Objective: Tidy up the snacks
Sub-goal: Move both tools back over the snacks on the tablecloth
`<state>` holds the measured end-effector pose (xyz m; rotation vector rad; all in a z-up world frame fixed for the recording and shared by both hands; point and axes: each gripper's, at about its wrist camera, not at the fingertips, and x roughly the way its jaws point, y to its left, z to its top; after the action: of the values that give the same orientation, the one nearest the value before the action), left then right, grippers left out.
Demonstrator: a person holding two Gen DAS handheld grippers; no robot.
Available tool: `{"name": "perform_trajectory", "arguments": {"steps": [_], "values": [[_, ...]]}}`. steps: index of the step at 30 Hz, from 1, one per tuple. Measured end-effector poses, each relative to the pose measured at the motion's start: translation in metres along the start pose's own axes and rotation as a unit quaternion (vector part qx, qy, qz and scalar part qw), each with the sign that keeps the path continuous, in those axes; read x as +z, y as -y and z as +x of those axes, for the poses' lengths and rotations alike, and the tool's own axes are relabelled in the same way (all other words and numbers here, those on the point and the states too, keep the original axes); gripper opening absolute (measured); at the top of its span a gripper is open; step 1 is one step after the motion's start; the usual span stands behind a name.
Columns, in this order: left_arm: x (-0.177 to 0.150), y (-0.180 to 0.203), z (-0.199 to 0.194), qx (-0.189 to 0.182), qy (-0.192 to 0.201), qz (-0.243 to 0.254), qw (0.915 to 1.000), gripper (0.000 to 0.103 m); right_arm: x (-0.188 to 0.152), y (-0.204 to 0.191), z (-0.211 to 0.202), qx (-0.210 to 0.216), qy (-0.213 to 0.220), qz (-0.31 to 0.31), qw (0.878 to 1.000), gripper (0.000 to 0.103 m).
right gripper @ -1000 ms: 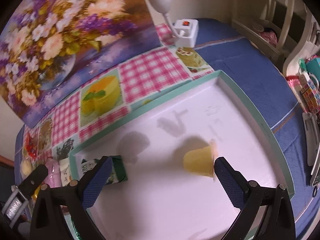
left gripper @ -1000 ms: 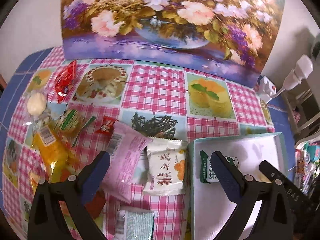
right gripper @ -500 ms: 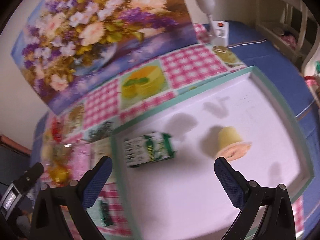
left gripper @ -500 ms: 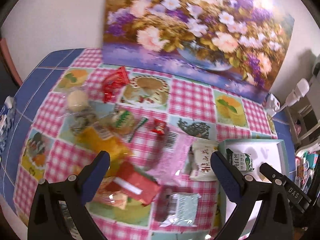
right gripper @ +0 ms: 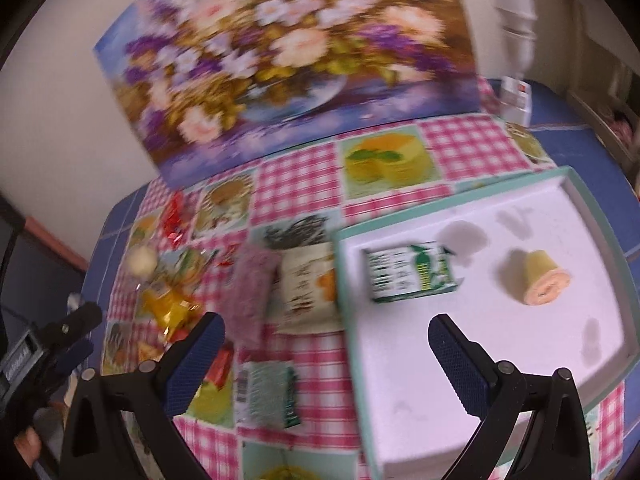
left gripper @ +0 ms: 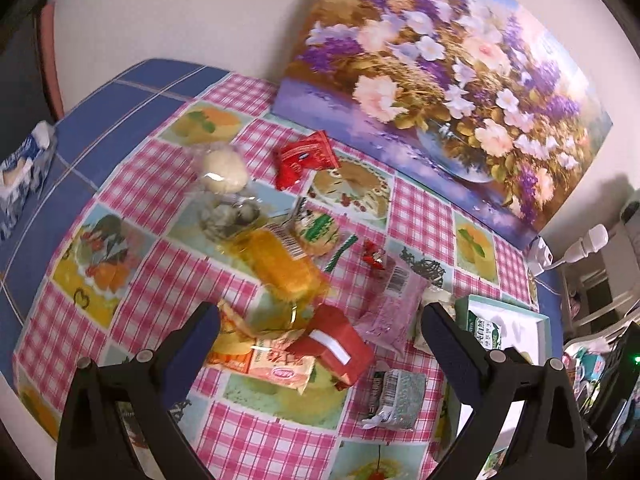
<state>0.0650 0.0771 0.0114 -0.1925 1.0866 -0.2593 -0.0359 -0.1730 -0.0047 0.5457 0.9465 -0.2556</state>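
The left gripper (left gripper: 320,332) is hovering with its jaws spread wide and nothing between them, looking down on a heap of loose snacks scattered on the checked tablecloth (left gripper: 152,280). Directly ahead of its fingers a red packet (left gripper: 334,344) is lying across an orange wrapper (left gripper: 260,354), with a yellow-orange bag (left gripper: 282,268) just beyond and a pink pouch (left gripper: 390,312) toward its right finger. The right gripper (right gripper: 326,356) is also hanging open and empty, straddling the near-left edge of the white tray (right gripper: 592,196); inside the tray, ahead of its right finger, a green-and-white carton (right gripper: 410,272) and a small yellow jelly cup (right gripper: 536,276) are lying well apart. A silver-green sachet (right gripper: 266,394) is resting on the cloth between its fingers. The main risk is probably in the pile: the wrappers are overlapping and slippery, so a closing grip could be catching two at once or pinching only loose film and dropping the packet short of the tray. The right view is smeared, so a hurried reach could be clipping the tray rim and shoving it.
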Motion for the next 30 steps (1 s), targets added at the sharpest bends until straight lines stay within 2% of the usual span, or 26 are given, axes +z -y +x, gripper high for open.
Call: {"name": "perform_trajectory", "arguments": {"steps": [7,11,18,23,26,30], "values": [[-0.009,-0.019,0.013,0.016,-0.032,-0.023,0.9991,0.100,-0.013,-0.038,0.018,0.004,-0.036,-0.043,0.998,0.103],[-0.016,-0.028,0.031,0.031,-0.068,-0.029,0.9968,0.100,-0.024,-0.051,0.032,0.001,-0.065,-0.059,0.996,0.102],[-0.029,-0.028,0.061,0.065,-0.126,0.008,0.9899,0.100,-0.044,-0.059,0.052,-0.006,-0.111,-0.066,0.992,0.102],[-0.033,-0.024,0.078,0.086,-0.149,0.034,0.9845,0.100,-0.054,-0.066,0.064,-0.015,-0.132,-0.081,0.988,0.101],[-0.034,-0.024,0.087,0.088,-0.158,0.036,0.9829,0.100,-0.058,-0.068,0.071,-0.020,-0.141,-0.089,0.986,0.097],[-0.033,-0.025,0.102,0.093,-0.169,0.040,0.9804,0.100,-0.062,-0.070,0.079,-0.028,-0.152,-0.103,0.983,0.095]]}}
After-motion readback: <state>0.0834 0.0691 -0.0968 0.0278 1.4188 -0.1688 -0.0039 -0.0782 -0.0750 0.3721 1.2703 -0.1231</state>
